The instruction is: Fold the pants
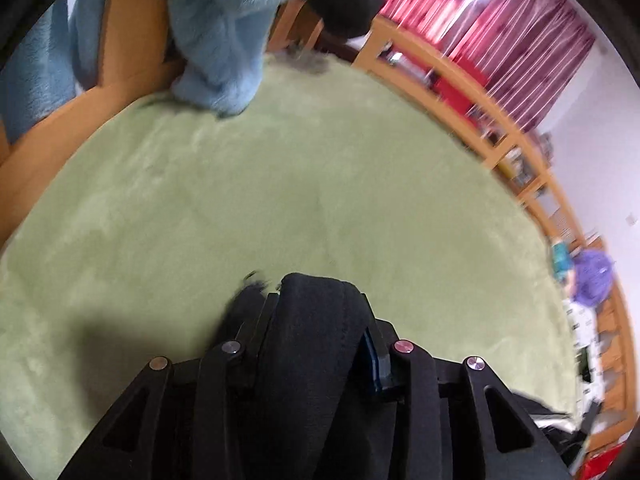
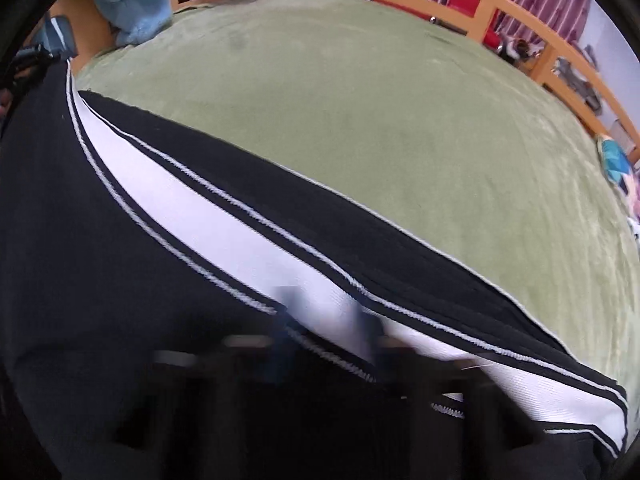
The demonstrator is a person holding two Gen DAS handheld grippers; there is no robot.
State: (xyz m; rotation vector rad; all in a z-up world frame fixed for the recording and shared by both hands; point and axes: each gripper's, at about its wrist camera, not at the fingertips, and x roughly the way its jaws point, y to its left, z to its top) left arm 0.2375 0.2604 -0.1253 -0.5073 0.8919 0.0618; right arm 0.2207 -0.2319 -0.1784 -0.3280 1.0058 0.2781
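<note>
On the green plush cover (image 1: 320,168) of a bed lie the black pants (image 2: 100,280), which fill the near and left part of the right wrist view, with a broad white side stripe (image 2: 208,216) edged by thin white lines running from the far left down to the near right. The right gripper (image 2: 328,320) is a dark blur at the near edge of that view, over the stripe; its jaws are drawn together almost fully, and the blur hides whether any cloth sits between them. In the left wrist view the left gripper (image 1: 316,300) is clamped on a thick roll of the black pants fabric, which bulges up between its fingers (image 1: 376,356) above the green cover. At the far left a light blue fleece blanket (image 1: 216,40) hangs over the wooden bed frame (image 1: 120,92) and touches the cover's edge. Wooden shelving (image 1: 500,120) curves along the far right, and behind it hang red striped curtains (image 1: 500,28).
</note>
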